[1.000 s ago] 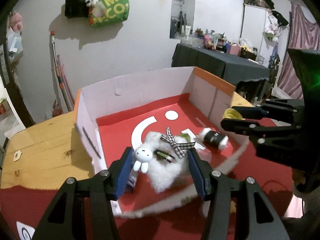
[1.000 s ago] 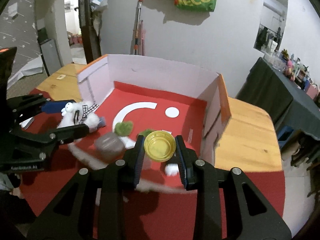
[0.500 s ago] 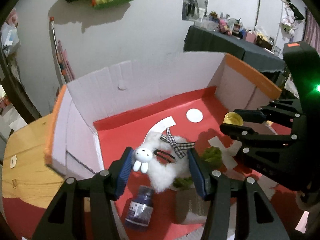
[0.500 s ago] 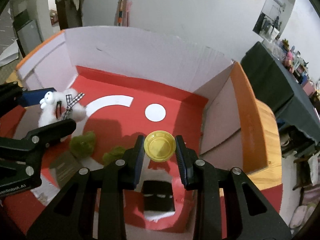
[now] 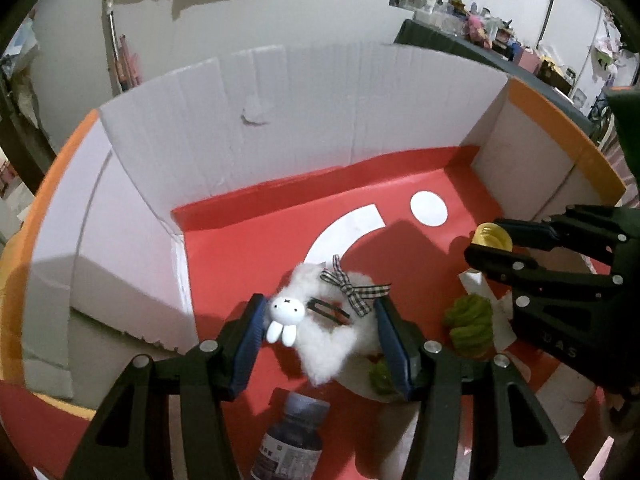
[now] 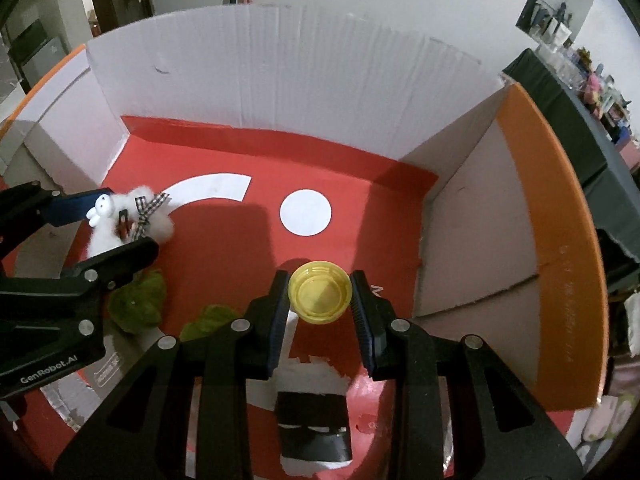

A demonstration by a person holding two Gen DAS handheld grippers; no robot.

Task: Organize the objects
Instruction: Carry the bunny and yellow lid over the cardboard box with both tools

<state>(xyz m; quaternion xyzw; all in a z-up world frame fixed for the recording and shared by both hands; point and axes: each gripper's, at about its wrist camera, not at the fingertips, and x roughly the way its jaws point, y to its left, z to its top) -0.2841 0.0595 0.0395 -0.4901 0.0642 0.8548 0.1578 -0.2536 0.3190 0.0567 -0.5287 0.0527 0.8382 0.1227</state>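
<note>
Both grippers hang inside the cardboard box (image 5: pixel 304 92), above its red floor. Left gripper (image 5: pixel 320 332) clamps the white fluffy hair clip (image 5: pixel 328 320) between its 2 pads. Right gripper (image 6: pixel 320 300) pinches the yellow cap (image 6: pixel 320 298); 2 green plush pieces (image 6: pixel 138 300) lie to its left.

Right gripper (image 6: pixel 320 300) clamping yellow cap (image 6: pixel 320 298), seemingly above red box floor (image 6: pixel 340 168)

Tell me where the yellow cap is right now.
The yellow cap is clamped in the right hand-held gripper, held over the red floor of the box, just near of the white dot. The left wrist view shows it at right.
</note>
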